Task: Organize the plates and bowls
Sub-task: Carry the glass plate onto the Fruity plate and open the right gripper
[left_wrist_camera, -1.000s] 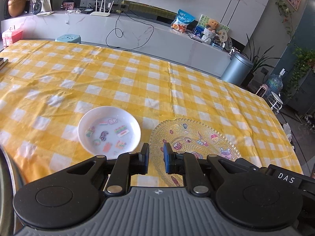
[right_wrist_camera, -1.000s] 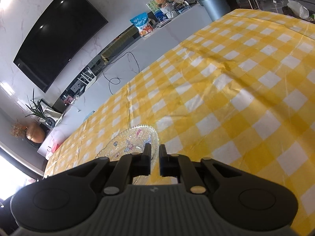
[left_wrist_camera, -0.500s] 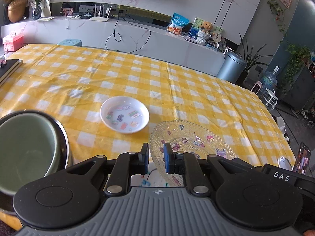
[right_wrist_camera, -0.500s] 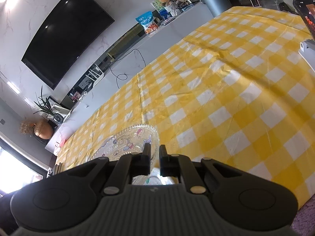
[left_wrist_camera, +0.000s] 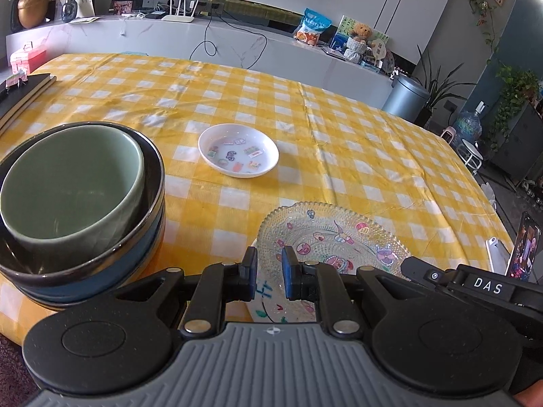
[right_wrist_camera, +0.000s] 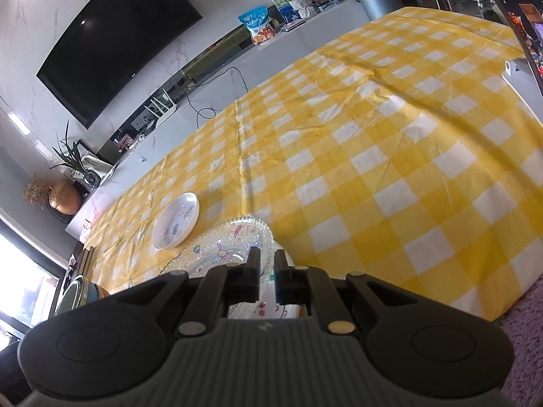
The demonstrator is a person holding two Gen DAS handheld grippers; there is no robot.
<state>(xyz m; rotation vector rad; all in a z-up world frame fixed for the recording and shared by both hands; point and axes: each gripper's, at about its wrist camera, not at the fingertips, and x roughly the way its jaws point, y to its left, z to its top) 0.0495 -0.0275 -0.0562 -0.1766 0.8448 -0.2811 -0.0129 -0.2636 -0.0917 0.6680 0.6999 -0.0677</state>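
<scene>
A clear glass plate with cartoon prints (left_wrist_camera: pixel 336 234) lies at the table's near edge, on a white printed plate (left_wrist_camera: pixel 268 300) partly hidden beneath it. My left gripper (left_wrist_camera: pixel 269 266) hovers over its near rim, jaws nearly closed, nothing seen between them. A small white dish with stickers (left_wrist_camera: pixel 238 154) sits further in. A green bowl (left_wrist_camera: pixel 68 183) is nested in a dark bowl (left_wrist_camera: pixel 149 210) on a blue one at near left. In the right wrist view my right gripper (right_wrist_camera: pixel 264 266) is over the glass plate (right_wrist_camera: pixel 224 244), jaws nearly closed; the white dish (right_wrist_camera: pixel 174 220) lies beyond.
The yellow checked tablecloth (left_wrist_camera: pixel 339 129) covers the table. Dark notebooks (left_wrist_camera: pixel 23 91) lie at the far left edge. A phone on a white stand (left_wrist_camera: pixel 524 247) stands at the right edge. The right gripper's body (left_wrist_camera: pixel 475 281) is close on the right.
Both grippers have drawn back towards the near edge of the table. The bowl stack has come fully into the left view, and the white dish looks farther away.
</scene>
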